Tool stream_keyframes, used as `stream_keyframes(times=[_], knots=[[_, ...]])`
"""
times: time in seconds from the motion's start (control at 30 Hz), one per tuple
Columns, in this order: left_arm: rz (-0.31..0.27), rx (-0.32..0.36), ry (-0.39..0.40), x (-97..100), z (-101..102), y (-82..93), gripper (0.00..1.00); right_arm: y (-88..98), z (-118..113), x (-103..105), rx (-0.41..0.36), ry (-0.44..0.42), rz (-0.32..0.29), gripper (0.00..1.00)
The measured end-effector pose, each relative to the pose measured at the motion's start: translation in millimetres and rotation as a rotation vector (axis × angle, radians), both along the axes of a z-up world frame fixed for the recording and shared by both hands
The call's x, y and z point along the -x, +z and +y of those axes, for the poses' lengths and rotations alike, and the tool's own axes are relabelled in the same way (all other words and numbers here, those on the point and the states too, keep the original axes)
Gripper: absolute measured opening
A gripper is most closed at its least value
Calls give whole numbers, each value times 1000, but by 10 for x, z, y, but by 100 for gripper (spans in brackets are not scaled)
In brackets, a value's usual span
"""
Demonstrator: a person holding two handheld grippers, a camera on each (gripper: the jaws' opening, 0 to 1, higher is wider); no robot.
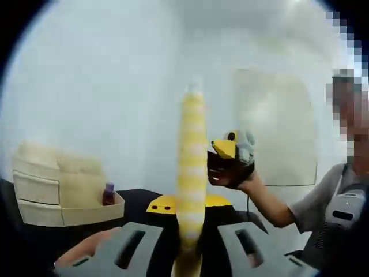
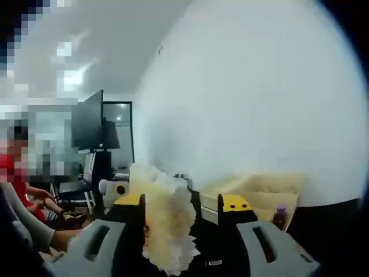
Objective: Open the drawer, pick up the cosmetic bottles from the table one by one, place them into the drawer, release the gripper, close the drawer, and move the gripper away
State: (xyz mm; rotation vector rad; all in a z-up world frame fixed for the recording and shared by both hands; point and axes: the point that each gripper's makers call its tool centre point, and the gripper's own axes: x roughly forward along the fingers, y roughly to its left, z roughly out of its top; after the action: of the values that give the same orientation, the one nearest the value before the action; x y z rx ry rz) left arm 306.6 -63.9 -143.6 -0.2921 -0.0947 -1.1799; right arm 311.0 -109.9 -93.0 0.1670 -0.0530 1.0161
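Plastic dominates both views: grey moulded jaws with slotted faces rise from the bottom edge of each. In the left gripper view, the left gripper [image 1: 187,245] pinches a tall, slim bottle banded in yellow and white [image 1: 192,179], which stands upright between the jaws, its cap blurred against the pale wall. At 9 o'clock sits a cream plastic drawer unit [image 1: 40,190] with its lower drawer pulled out; a small dark-red bottle with a purple cap [image 1: 108,194] stands in that open drawer. The black bench [image 1: 138,199] runs beneath. At 3 o'clock a person's hand carries the other gripper, black with a yellow top.

In the right gripper view, the right gripper [image 2: 173,242] holds a pale, knobbly, rough-textured bottle [image 2: 167,225] between its jaws; its base is cut off at the bottom edge and its outline is soft with blur. At 4 o'clock the drawer unit [image 2: 259,193] reappears, the purple-capped bottle [image 2: 280,216] by its near corner. A dark monitor [image 2: 87,121] stands at 9 o'clock.
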Motion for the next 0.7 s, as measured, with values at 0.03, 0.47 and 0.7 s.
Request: stream_keyframes(times=[0.03,0.47,0.7], knots=[[4,1,-4,-24,-15,-10,8,-44,16,-5,4,1,4,57],[58,67,-31,-172,-185,-163,8,-304,92,-364,-83,39,65,45],[68,41,-50,-136,-288,-267,8,-424,126,-206,-183,183,86,30]])
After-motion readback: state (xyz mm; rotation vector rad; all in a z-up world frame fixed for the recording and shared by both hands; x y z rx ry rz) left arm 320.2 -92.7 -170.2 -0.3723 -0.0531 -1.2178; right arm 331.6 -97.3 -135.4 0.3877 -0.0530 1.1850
